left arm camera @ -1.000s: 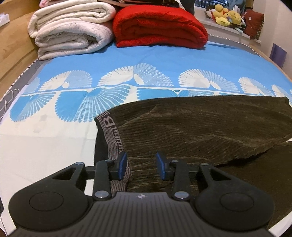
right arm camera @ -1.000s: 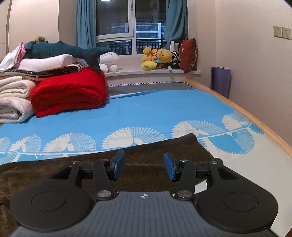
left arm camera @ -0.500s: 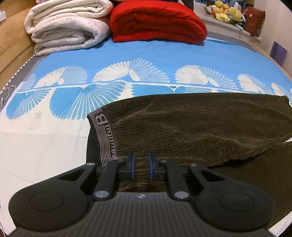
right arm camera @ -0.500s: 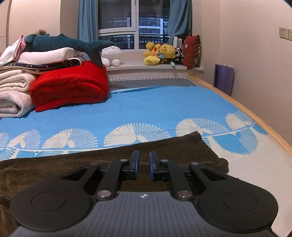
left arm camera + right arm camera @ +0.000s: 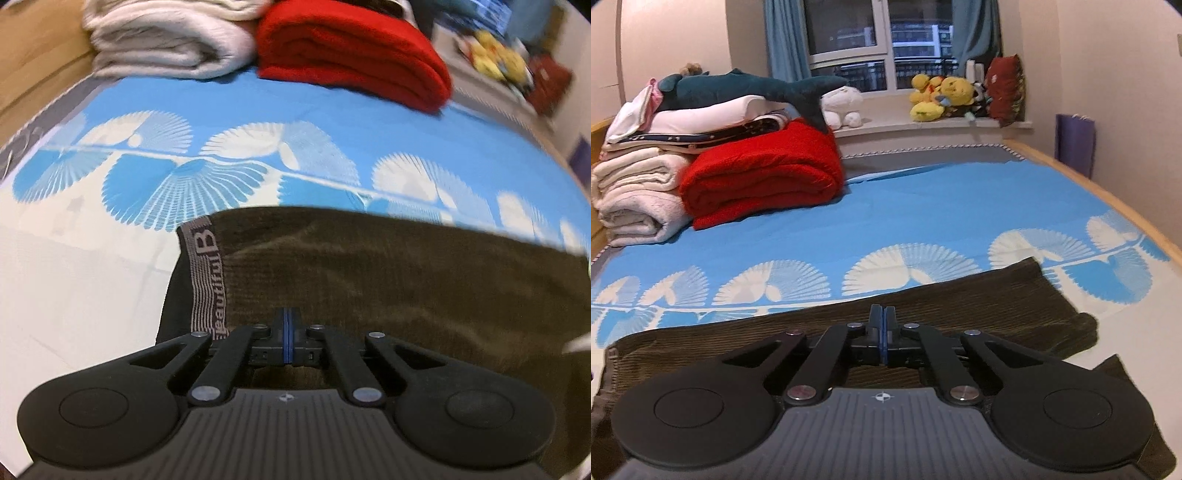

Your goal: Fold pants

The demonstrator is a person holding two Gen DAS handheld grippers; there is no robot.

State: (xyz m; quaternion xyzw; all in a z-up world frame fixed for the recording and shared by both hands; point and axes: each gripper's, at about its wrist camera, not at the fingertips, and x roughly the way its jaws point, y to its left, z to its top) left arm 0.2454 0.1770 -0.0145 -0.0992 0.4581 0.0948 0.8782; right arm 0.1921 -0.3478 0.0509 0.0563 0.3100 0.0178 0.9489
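Dark brown corduroy pants (image 5: pixel 388 273) lie across the bed, with a grey lettered waistband (image 5: pixel 205 280) at the left end. The leg end shows in the right wrist view (image 5: pixel 997 299). My left gripper (image 5: pixel 288 325) is shut over the near edge of the pants beside the waistband. My right gripper (image 5: pixel 882 325) is shut over the near edge of the leg. Whether cloth is pinched between the pads is hidden in both views.
The bed sheet (image 5: pixel 923 206) is blue with white fan prints. A red folded blanket (image 5: pixel 764 177) and white folded blankets (image 5: pixel 635 192) are stacked at the back left. Plush toys (image 5: pixel 938 96) sit on the windowsill. The wooden bed edge (image 5: pixel 1108 199) runs along the right.
Both grippers have closed from open to fully shut over the near edge of the pants. The left wrist view has shifted and is blurred by motion.
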